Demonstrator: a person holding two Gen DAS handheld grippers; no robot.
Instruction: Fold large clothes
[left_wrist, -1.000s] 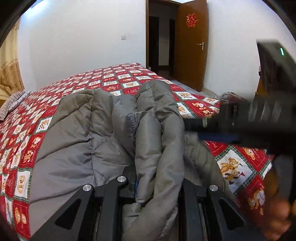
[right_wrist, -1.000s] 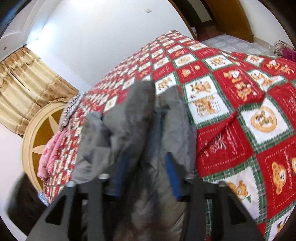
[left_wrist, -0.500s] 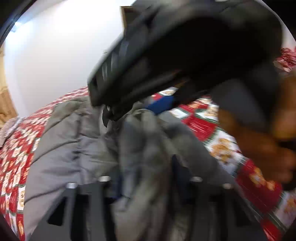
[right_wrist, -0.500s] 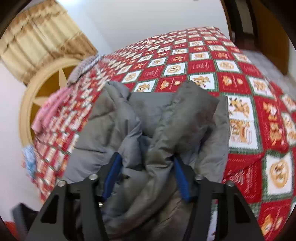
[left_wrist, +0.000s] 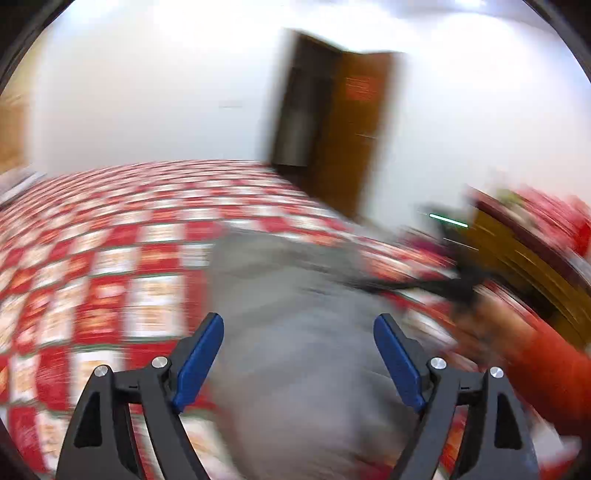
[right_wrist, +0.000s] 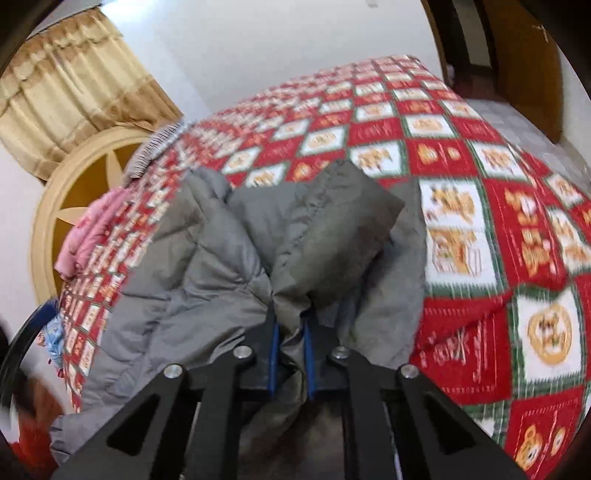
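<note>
The jacket (right_wrist: 229, 258) lies on the bedspread (right_wrist: 480, 221), with the headboard (right_wrist: 55, 206) off left and the door (left_wrist: 354, 125) behind the bed.

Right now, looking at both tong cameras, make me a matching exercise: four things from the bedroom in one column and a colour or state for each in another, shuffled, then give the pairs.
Things:
1. left tongs
2. right tongs
3. padded jacket
4. curtain

States or colours:
A. beige, hanging beside the headboard
B. grey, lying on the red checked bedspread
C. pinched shut on a fold of fabric
D. spread wide, pads touching nothing

Pairs: 1-D, 2-C, 3-B, 4-A
</note>
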